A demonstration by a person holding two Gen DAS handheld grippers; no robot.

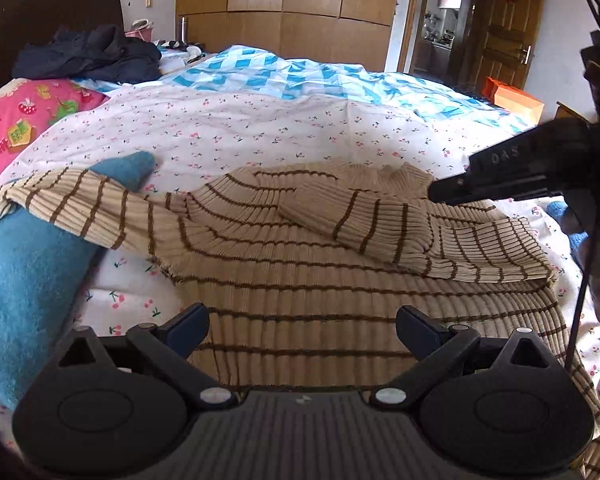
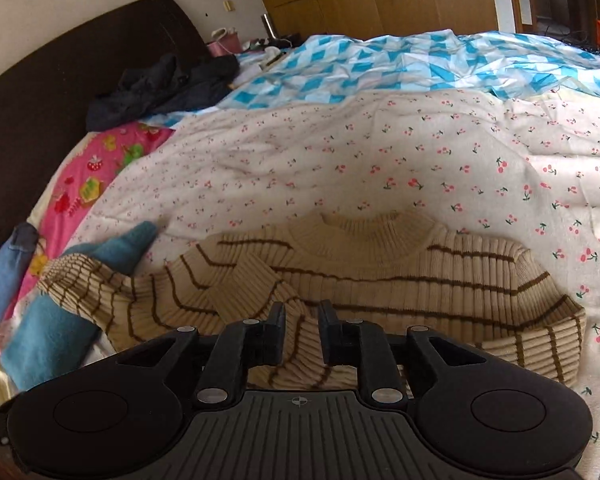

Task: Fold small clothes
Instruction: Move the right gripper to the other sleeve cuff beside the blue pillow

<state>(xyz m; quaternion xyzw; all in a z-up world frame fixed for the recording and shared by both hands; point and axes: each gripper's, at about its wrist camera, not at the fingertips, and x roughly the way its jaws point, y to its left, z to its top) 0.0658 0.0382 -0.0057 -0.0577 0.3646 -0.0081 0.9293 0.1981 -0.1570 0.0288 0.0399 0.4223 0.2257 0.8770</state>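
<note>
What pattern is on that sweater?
Beige ribbed knit sweater with thin brown stripes, clearest in the right wrist view.

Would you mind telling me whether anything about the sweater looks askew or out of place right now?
Yes. The striped sweater is only half tidy: one sleeve is folded across the chest, but the other sleeve sprawls sideways over a blue garment instead of lying flat on the cherry-print sheet.

The right gripper (image 2: 302, 328), fingers slightly parted, hovers over a beige striped sweater (image 2: 380, 276) lying on the cherry-print bed (image 2: 380, 152)
</note>
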